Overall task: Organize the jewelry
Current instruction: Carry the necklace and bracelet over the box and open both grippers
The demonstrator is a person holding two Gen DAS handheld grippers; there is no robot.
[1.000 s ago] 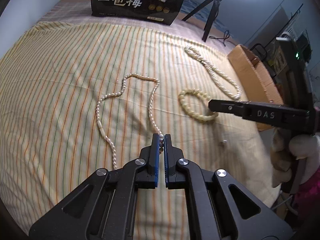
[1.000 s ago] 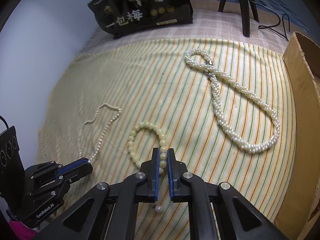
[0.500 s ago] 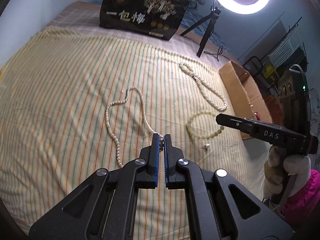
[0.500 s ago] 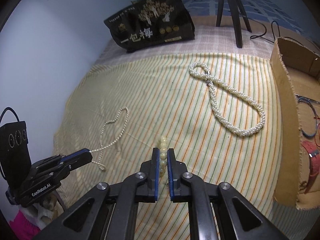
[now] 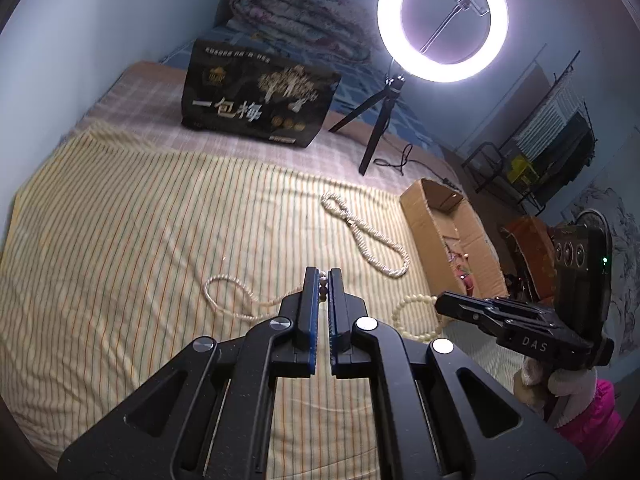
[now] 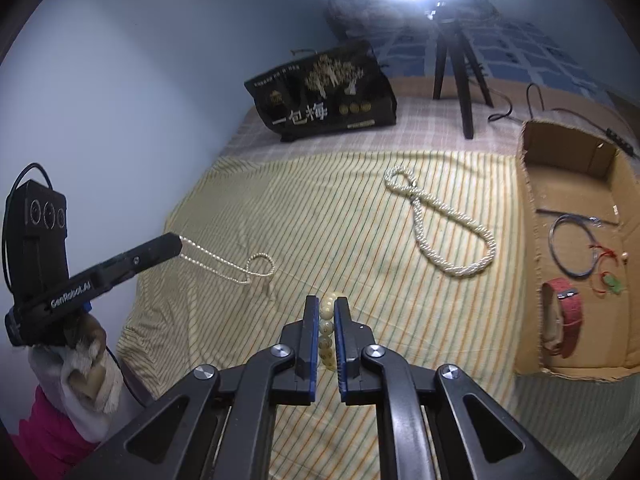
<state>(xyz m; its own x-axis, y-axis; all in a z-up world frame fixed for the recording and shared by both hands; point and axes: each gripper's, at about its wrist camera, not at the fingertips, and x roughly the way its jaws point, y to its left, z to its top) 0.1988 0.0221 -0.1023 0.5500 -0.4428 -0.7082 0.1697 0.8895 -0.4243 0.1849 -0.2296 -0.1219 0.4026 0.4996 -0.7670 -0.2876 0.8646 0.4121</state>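
Both lifted | left gripper (image 5: 322, 280) grasping thin necklace (image 5: 224, 300) | right gripper (image 6: 327, 312) grasping bead bracelet (image 6: 326, 332), mostly hidden

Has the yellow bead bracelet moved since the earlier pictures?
Yes. The bracelet, flat on the striped cloth before, now hangs lifted in the right claw, while the thick pearl rope lies unmoved.

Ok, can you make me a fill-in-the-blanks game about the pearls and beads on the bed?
1. The left gripper pinches the thin pearl necklace, and the right gripper pinches the ____ bracelet.
2. The thick twisted pearl rope lies on the ____ sheet.
3. The red watch lies inside the ____ box.
4. Behind the black bag shines a ____ light.

Missing words: bead; striped; cardboard; ring
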